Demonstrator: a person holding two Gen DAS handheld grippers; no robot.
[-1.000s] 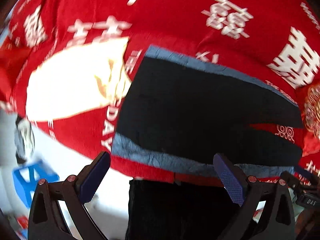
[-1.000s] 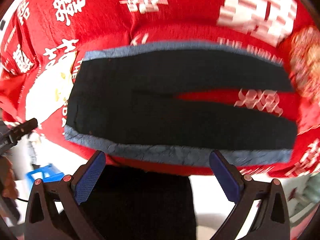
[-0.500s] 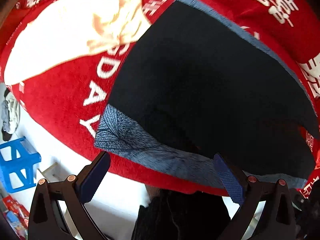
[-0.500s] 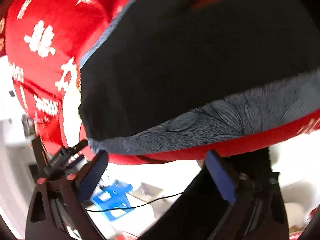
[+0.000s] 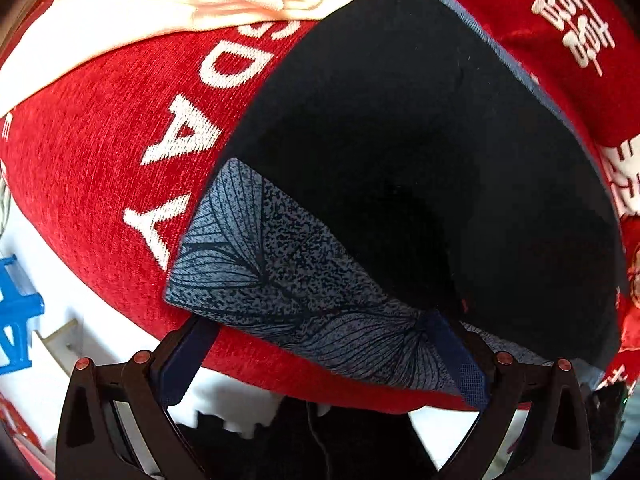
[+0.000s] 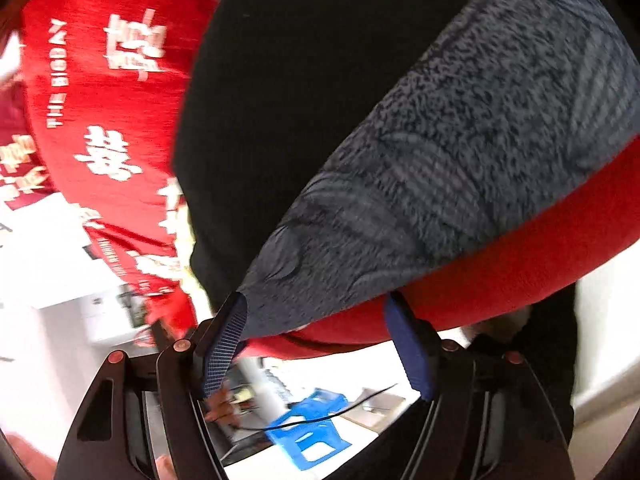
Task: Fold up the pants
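Dark navy pants [image 5: 420, 152] with a grey-blue leaf-print side band [image 5: 280, 276] lie flat on a red cloth. My left gripper [image 5: 320, 356] is open, its blue pads [image 5: 456, 356] straddling the near corner of the band at the cloth's edge. In the right wrist view, the pants [image 6: 280, 80] and their band [image 6: 460, 152] fill the frame. My right gripper [image 6: 316, 344] is open with its pads [image 6: 224, 344] on either side of the band's near edge. The view is blurred by motion.
The red cloth [image 5: 120, 128] with white lettering covers the table. A cream garment [image 5: 160, 4] lies on it at the far left. A blue plastic stool [image 6: 312, 432] stands on the white floor below. A person in dark clothes [image 5: 320, 440] stands at the table's edge.
Both grippers have moved in close to the near edge of the pants. The band now reaches between their pads. The right gripper has tilted and narrowed a little.
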